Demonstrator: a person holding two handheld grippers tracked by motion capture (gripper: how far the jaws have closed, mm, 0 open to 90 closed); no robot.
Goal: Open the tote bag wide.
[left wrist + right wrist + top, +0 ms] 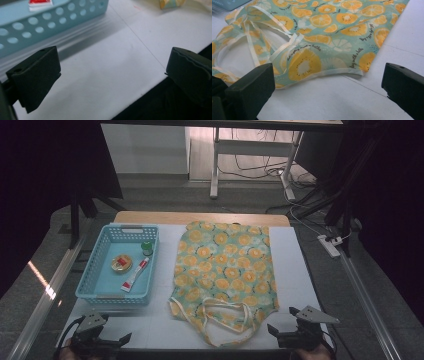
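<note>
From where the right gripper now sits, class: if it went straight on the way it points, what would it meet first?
Most likely the near hem of the fruit-print cloth bag, lying flat just ahead of the open right gripper. Bare white table lies between them. Depth is hard to judge, so it might skim above the cloth.

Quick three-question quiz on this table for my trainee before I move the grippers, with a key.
1. True or false: the right gripper is shut on the fruit-print cloth bag.
2. Which item lies in the blue basket? A) red-and-white tube B) scissors C) spoon
3. Fill in: the bag's handles point toward the ____ edge of the table, seen from the high view.

Key: 1 false, its jaws stand open short of the bag; 2 A; 3 near (the person's).
</note>
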